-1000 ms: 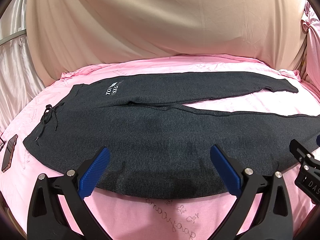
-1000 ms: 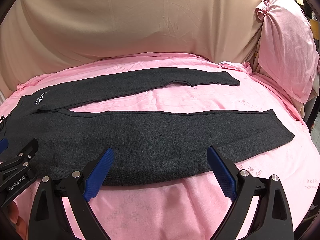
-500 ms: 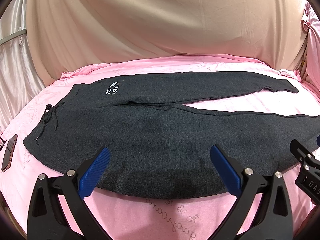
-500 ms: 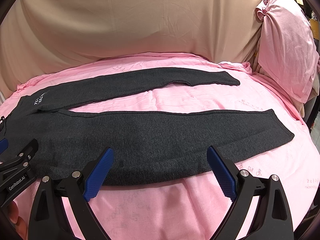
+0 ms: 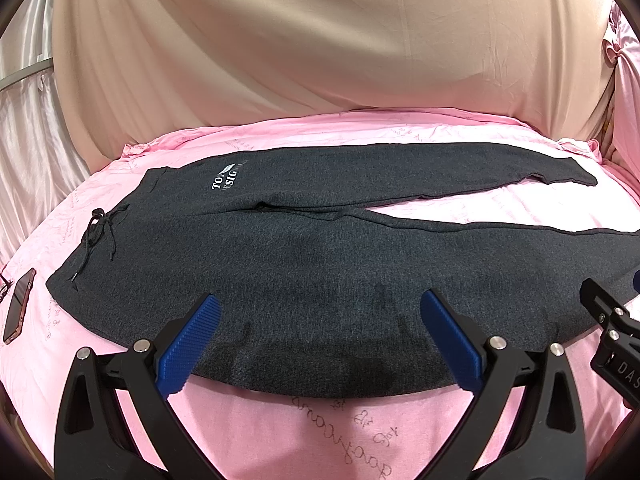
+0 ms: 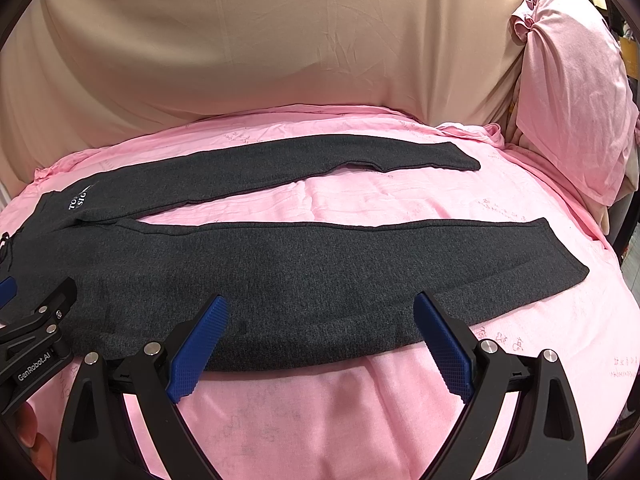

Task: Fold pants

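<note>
Dark grey pants (image 5: 320,248) lie flat on the pink bed, waistband with drawstring (image 5: 96,232) at the left, two legs spread apart toward the right. In the right wrist view the near leg (image 6: 340,272) and far leg (image 6: 280,168) form a narrow V. My left gripper (image 5: 320,344) is open, hovering over the near edge by the hip. My right gripper (image 6: 320,344) is open over the near leg's near edge. Both are empty.
The pink bedsheet (image 5: 320,432) covers the bed, with a beige draped cloth (image 5: 320,40) behind. A phone (image 5: 18,308) lies at the left edge. A pink pillow (image 6: 576,100) stands at the far right.
</note>
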